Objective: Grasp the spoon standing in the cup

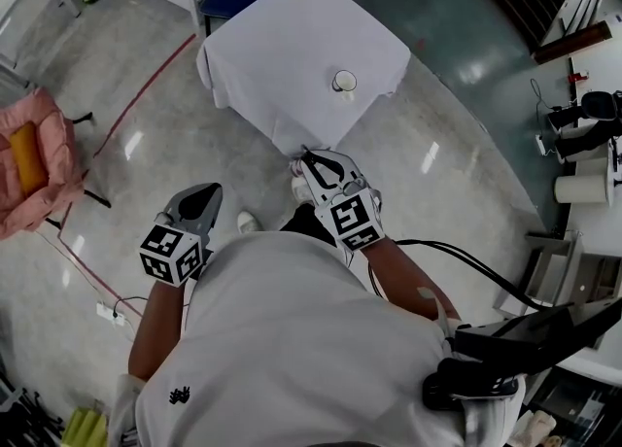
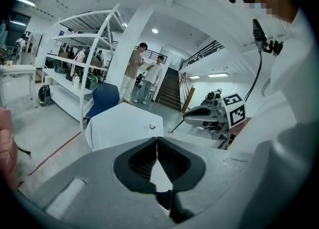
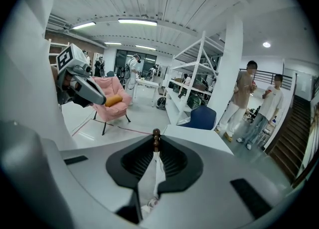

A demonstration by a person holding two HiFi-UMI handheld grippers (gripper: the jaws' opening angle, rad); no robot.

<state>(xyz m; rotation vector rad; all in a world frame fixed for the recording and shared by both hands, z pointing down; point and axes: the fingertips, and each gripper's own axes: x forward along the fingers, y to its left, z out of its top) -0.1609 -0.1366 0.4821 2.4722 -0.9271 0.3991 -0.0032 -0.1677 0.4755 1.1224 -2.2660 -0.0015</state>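
Both tongs show in the head view, held out in front of the person. The left tongs [image 1: 212, 189] sit low and off to the side. The right tongs [image 1: 305, 154] reach further forward, their tips at the near corner of the cloth-covered counter [image 1: 282, 42]. The cup [image 1: 344, 81] stands on that counter well ahead of the right tongs; we cannot make out a spoon standing in it.

In the left gripper view, the left tongs are closed tip to tip with nothing between them. The cup is far ahead, almost in line with their tips. The right tongs are off to their right, with a thin dark stick poking from them.

In the right gripper view, the right tongs are pinched on a brown knobbed stick [image 3: 156, 136] that rises just above their tips. We take it for the spoon's handle, though no bowl shows. No cup shows here.

If that is the spoon, we judge the grasp made, and the thing to do is hold the pinch steady without twisting. If it is not, we would bring the right tongs over the cup, open them, and close just below the handle's knob without nudging the cup.
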